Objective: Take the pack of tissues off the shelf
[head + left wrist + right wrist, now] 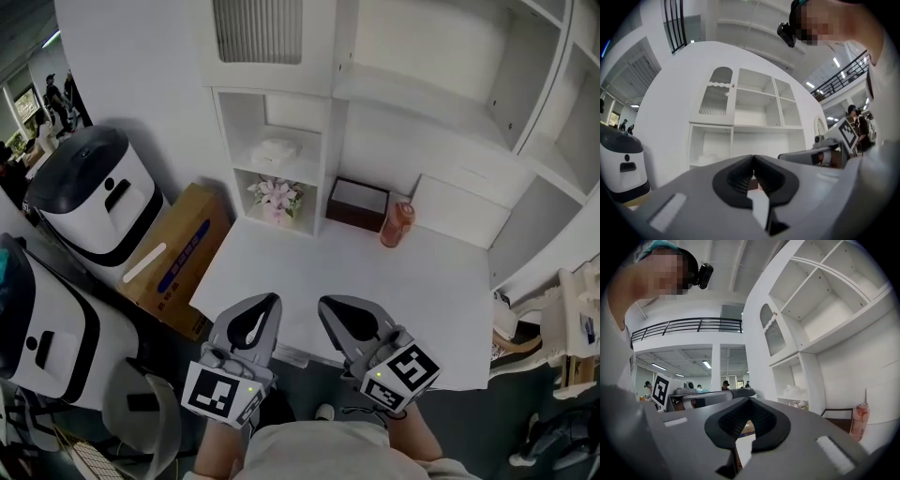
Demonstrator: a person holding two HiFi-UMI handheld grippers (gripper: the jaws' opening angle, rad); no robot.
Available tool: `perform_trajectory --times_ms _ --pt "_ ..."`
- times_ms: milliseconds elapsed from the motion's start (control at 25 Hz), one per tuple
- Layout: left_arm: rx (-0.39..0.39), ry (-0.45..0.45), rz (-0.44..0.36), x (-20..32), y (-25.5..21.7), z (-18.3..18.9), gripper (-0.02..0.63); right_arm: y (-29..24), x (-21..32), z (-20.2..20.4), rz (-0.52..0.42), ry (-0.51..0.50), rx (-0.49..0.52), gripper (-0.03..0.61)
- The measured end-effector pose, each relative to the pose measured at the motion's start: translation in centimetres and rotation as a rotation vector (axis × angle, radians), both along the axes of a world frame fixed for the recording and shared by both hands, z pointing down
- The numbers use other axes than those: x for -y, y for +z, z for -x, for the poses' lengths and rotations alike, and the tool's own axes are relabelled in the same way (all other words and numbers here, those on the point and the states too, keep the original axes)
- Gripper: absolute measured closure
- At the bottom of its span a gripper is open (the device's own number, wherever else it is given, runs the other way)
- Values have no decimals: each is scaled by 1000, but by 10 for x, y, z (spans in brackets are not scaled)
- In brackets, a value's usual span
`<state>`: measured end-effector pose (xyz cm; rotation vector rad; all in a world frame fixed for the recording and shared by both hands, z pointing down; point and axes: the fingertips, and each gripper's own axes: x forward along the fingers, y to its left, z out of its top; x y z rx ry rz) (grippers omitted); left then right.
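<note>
The pack of tissues [277, 150] is a white, soft bundle on the upper shelf of a narrow cubby in the white shelf unit [328, 122]. It also shows in the right gripper view as the tissue pack [792, 391] and faintly in the left gripper view as a pale bundle [710, 157]. My left gripper [270, 298] and right gripper [326, 302] hover side by side over the near edge of the white tabletop [375, 291], well short of the cubby. Both point level at the shelf. The left gripper [753, 157] is shut with nothing in it, and so is the right gripper [749, 399].
Pink flowers [277, 197] sit in the cubby below the tissues. A dark brown box [357, 203] and a pink bottle [397, 225] stand at the table's back. Left of the table are a cardboard box [178, 258] and a white machine [89, 197].
</note>
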<state>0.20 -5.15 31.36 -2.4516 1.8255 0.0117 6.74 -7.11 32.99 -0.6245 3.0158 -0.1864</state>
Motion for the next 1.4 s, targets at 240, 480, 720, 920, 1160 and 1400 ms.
perform_trajectory --times_ms 240,480,720,920,1160,1400 --pt "-5 40 6 22 -2 28 612 -2 20 26 6 43 -1 578" --pt "2 98 14 43 -2 49 612 -3 37 48 10 96 4 578" --pt "5 158 20 62 -2 64 612 -2 52 63 23 157 3 578" --pt "5 199 31 73 4 78 612 3 61 77 33 196 2 578" --pt "0 229 38 83 8 100 612 7 70 98 42 233 -1 578" --pt "-9 262 41 88 12 118 612 10 72 114 45 271 -5 578"
